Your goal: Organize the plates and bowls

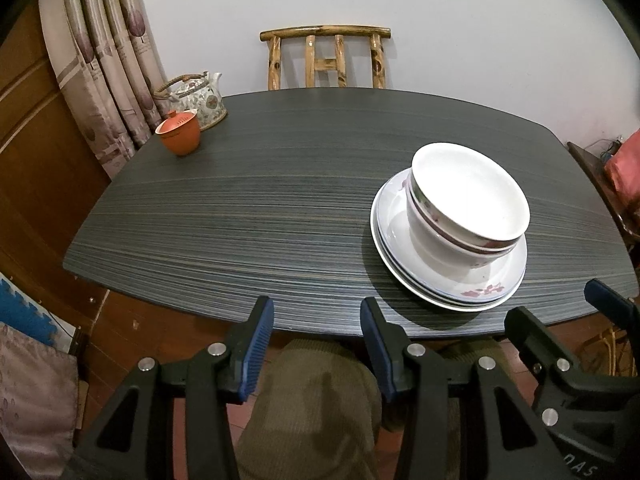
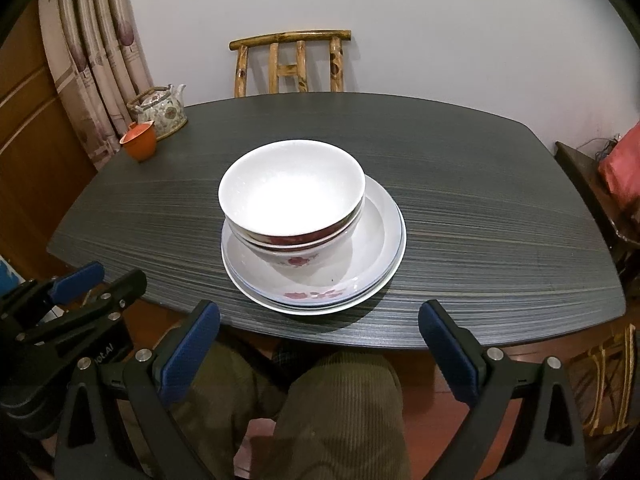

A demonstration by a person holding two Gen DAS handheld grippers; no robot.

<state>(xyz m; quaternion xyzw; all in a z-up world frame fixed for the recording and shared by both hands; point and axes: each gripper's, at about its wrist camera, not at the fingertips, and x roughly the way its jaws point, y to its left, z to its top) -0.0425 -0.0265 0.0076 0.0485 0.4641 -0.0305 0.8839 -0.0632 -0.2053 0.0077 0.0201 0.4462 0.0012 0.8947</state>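
Dark striped table against a pale wall, bamboo chair at the far edge. Left wrist view: left gripper hangs off the near edge over a person's olive trousers, jaws partly apart, nothing between them. Nested bowls sit on stacked plates at right near the edge. Orange lidded cup and floral teapot far left.

Right wrist view: right gripper jaws wide, empty. Bowls on plates lie just beyond them, centre of the table, untouched. Left gripper shows at lower left.
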